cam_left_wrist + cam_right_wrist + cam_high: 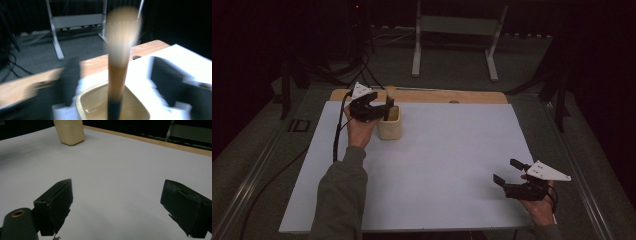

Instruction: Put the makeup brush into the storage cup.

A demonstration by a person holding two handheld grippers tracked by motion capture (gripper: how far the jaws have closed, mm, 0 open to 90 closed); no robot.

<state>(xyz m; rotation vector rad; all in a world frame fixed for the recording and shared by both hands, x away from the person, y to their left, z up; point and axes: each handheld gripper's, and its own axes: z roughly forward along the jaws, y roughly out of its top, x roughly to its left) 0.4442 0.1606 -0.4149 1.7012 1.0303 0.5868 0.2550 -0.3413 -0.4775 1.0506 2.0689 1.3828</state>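
Left tool (379, 107) is standing wide around the brush (390, 100) now upright in the beige cup (390, 129) at the table's (437, 150) far left, placing step apparently finishing; right tool (511, 171) is idling wide, empty, near right; next, lifting clear without tipping it.

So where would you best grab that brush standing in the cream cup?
Probably the brush by its handle just above the rim of the cup, coming from the left side. It stands nearly upright, bristles up, and its lower end sits inside the cup.
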